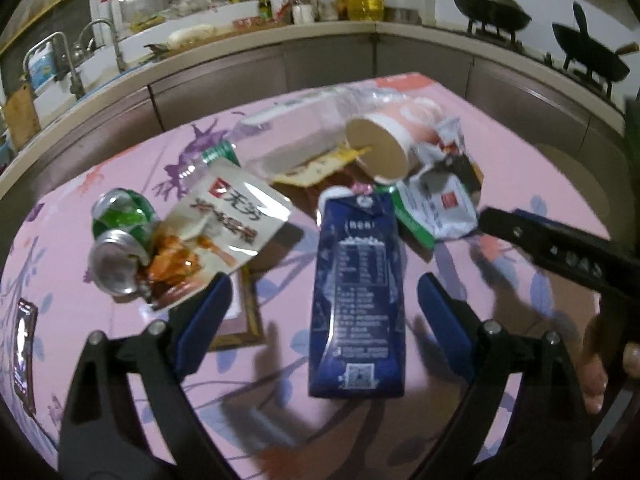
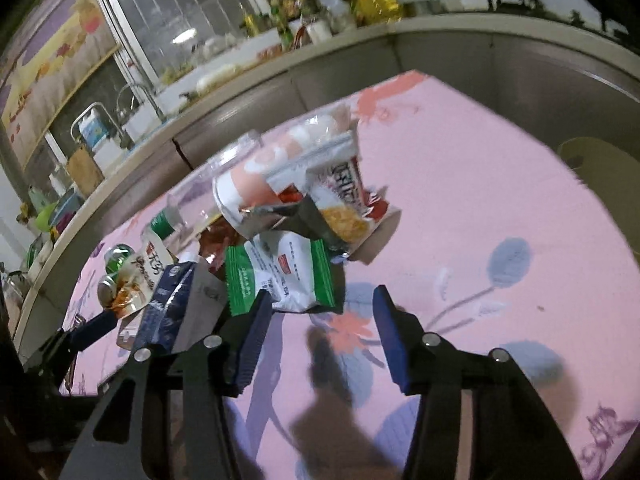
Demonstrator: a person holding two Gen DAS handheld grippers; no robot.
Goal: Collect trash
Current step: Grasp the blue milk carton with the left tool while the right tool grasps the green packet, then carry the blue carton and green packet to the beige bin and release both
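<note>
blue carton [image 1: 357, 292] between left tool [image 1: 320, 312] fingers — untouched, right tool [image 2: 316, 332] apart — empty

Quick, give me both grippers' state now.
Left gripper: open, straddling the blue carton, not gripping.
Right gripper: open, holding nothing, beside the green-edged packet.
</note>
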